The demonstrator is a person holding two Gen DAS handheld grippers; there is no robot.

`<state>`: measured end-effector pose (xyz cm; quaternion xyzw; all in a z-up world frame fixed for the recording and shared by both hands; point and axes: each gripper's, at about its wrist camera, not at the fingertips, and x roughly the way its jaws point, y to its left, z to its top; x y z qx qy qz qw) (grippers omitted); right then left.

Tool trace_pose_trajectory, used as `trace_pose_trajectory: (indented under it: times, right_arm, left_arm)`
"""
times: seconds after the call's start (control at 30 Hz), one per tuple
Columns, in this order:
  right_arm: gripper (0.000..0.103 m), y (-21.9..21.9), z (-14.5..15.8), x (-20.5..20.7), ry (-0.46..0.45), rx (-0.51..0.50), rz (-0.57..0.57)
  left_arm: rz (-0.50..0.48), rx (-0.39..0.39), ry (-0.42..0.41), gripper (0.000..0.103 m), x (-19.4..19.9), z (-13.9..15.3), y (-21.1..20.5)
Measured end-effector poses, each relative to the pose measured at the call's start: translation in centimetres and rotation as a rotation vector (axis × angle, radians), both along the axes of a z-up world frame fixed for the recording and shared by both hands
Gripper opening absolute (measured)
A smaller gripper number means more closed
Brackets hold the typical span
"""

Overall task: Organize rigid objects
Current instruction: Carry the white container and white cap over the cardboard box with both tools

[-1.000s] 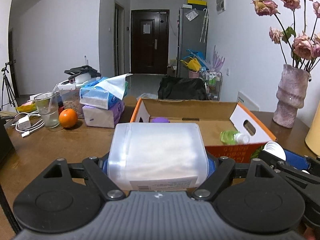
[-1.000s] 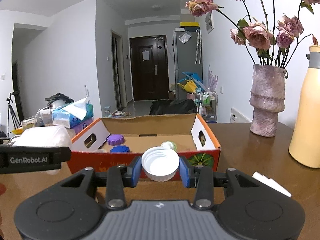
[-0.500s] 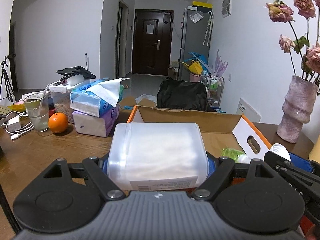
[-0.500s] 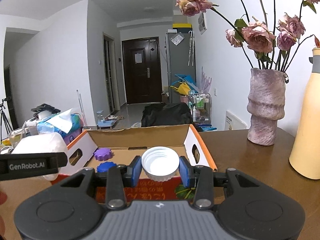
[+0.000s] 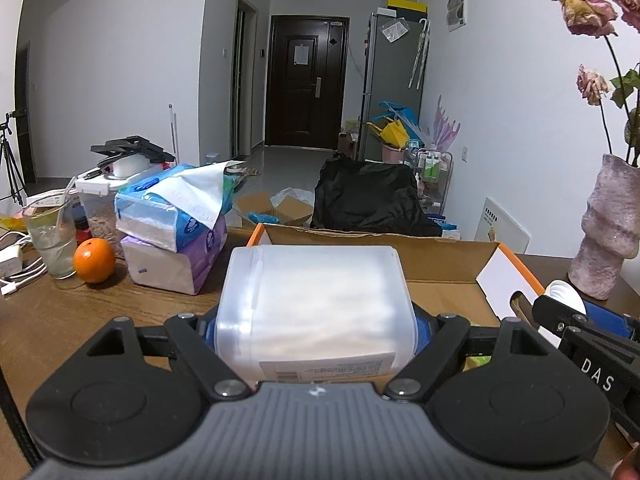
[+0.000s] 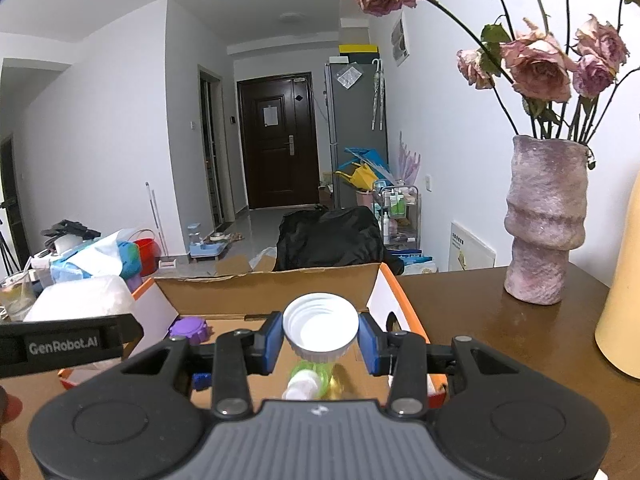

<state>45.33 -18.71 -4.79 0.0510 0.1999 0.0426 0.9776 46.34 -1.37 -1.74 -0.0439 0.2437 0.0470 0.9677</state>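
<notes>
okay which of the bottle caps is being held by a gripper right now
The white cap, open side up, clamped in the right gripper over the cardboard box. The purple cap lies loose inside the box.

A brown wooden desk (image 5: 60,320) carried an orange (image 5: 94,260) beside a drinking glass with a straw (image 5: 51,236), and stacked tissue packs (image 5: 176,232) stood just right of the orange. A mottled pink vase (image 6: 546,220) held dried roses (image 6: 536,66) near the white wall. Down the hallway stood a dark door (image 5: 306,80) and a grey refrigerator (image 5: 394,80). A black bag (image 5: 366,200) lay beyond the desk.
</notes>
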Motion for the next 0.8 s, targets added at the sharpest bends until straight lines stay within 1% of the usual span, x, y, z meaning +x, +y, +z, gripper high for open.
trace_pose_trajectory:
  times: [0.33,0.8]
  right_arm:
    - [0.039,0.3,-0.4,3.2,0.01,-0.007,0.006]
    - [0.039,1.1,-1.0,6.2,0.034,-0.036,0.024]
  left_arm:
    - [0.004,0.02,0.005,0.084,2.8,-0.4,-0.4]
    - [0.011,0.053,0.022,0.084,6.1,-1.3,-0.6]
